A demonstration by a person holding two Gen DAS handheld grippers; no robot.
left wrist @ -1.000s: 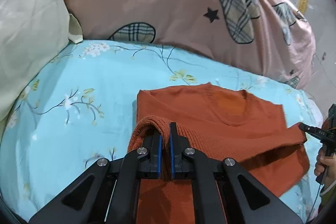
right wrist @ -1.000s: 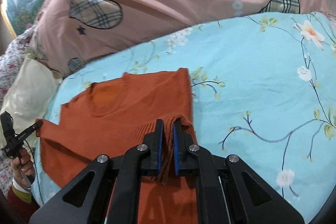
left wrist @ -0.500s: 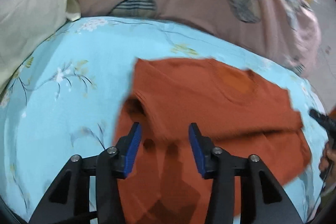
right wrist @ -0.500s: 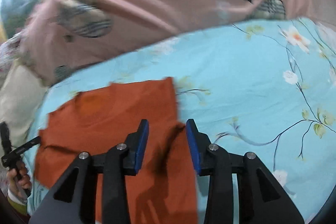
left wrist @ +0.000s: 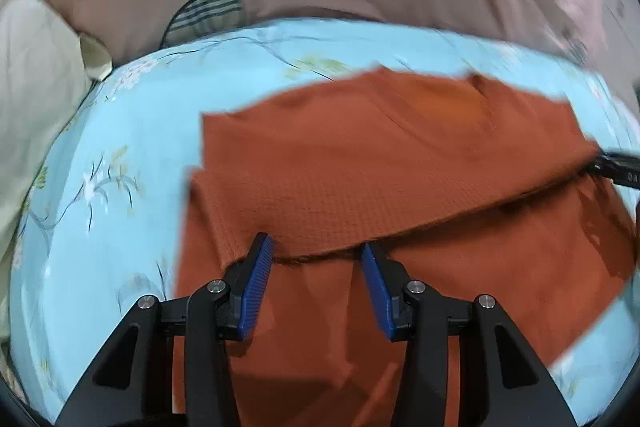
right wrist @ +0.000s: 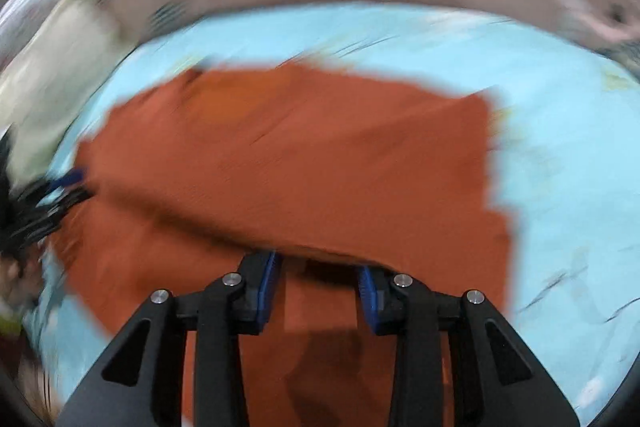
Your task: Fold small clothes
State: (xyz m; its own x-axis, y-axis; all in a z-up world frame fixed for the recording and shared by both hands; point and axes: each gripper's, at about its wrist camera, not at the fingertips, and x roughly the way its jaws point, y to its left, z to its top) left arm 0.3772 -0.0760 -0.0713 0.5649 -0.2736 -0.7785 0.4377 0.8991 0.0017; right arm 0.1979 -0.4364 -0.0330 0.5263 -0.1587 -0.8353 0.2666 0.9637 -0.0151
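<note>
Now sweater (left wrist: 360, 187) fold edge btwn both grippers' spread fingers (left wrist: 256, 283), ungripped.

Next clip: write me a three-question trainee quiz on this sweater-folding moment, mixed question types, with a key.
1. True or false: the left gripper is clamped on the rust-orange knitted sweater.
2. What does the sweater lie on? A) wooden table B) light blue floral bedsheet C) grey carpet
3. Fill in: the right gripper has its jaws ____.

Key: 1 false, both jaws stand apart over the folded edge; 2 B; 3 open.
</note>
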